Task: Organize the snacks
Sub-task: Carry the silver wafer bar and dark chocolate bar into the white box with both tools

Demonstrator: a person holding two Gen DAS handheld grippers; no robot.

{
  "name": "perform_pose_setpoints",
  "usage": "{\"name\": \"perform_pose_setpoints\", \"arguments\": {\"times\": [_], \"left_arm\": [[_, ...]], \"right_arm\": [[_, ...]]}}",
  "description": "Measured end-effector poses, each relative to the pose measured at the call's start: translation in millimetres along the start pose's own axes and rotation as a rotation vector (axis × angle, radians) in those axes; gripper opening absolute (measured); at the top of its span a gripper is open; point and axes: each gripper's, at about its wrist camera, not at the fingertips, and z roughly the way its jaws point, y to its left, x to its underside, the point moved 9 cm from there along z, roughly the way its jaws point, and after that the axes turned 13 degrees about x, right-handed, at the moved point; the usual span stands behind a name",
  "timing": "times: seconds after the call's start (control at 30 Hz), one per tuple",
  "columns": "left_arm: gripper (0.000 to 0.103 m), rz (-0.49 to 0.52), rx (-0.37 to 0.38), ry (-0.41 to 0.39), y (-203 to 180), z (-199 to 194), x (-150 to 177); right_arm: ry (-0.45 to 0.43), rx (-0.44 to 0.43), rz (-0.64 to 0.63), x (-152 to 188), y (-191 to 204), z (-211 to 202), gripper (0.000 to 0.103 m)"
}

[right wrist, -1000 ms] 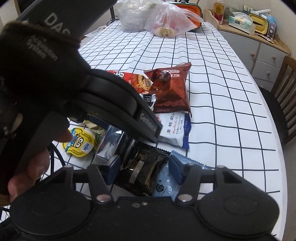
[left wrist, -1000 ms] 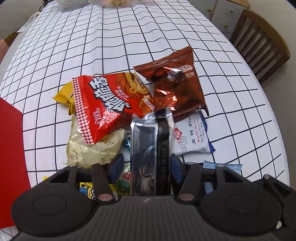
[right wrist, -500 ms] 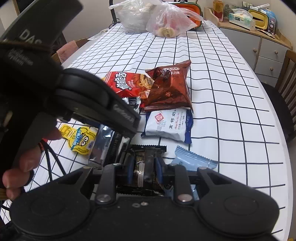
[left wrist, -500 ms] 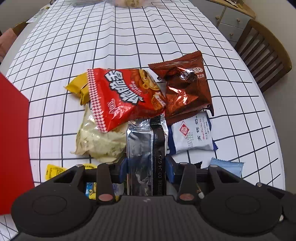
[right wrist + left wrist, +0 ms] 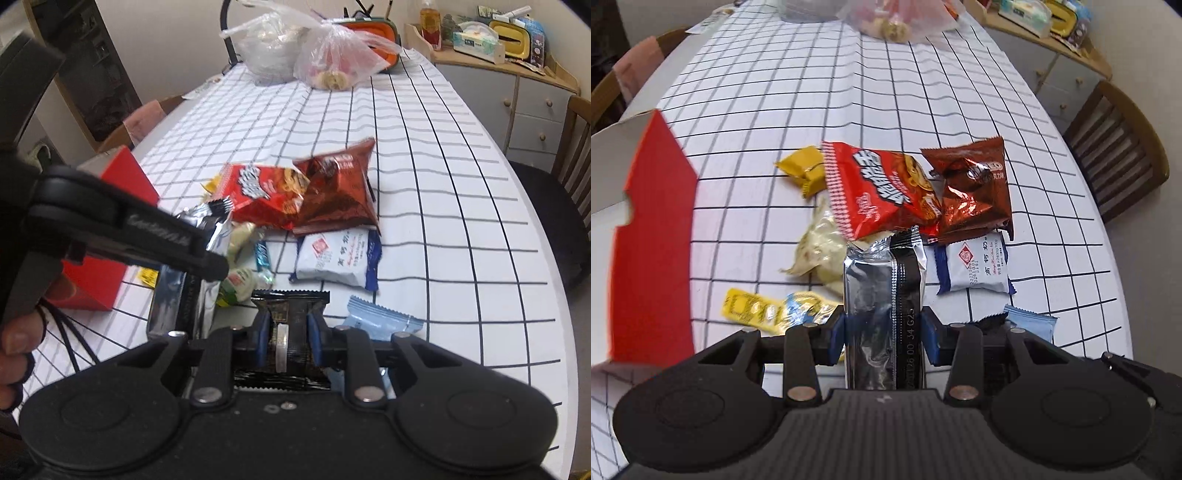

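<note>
Snacks: left tool [image 5: 882,328] clamps a silver-and-black foil packet [image 5: 884,295]; right tool [image 5: 286,334] pinches a black wrapper [image 5: 290,306]; slick foil could slip loose onto the checked table [image 5: 812,92].

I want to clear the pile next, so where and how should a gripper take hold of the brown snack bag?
Probably by the brown snack bag's free top corner or upper seam, coming from the far right over bare tablecloth. That flat, crimped edge sticks out clear, while the puffy middle looks slippery, its left edge meets the red snack bag, and its lower edge overlaps the white packet.
</note>
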Motion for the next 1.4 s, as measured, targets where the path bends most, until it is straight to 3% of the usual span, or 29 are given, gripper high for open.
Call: {"name": "perform_pose_setpoints", "arguments": {"times": [0.37, 0.73, 1.2, 1.4], "left_arm": [[0.041, -0.066, 0.020, -0.083, 34.2, -70.1, 10.9], [0.041, -0.092, 0.037, -0.116, 95.2, -130.8, 8.3], [0.041, -0.105, -0.013, -0.182, 193.1, -189.6, -18.2], [0.041, -0.132, -0.060, -0.168, 247.5, -195.5, -32.5]], "right_arm": [[-0.076, -0.034, -0.031, -25.4, 37.1, -44.7, 0.021], [-0.154, -0.052, -0.042, -58.0, 116.3, -71.0, 0.021], [-0.210, -0.063, -0.140, -89.4, 227.8, -55.1, 0.021], [-0.199, -0.062, -0.201, -93.6, 272.0, -31.7, 0.021]]}}
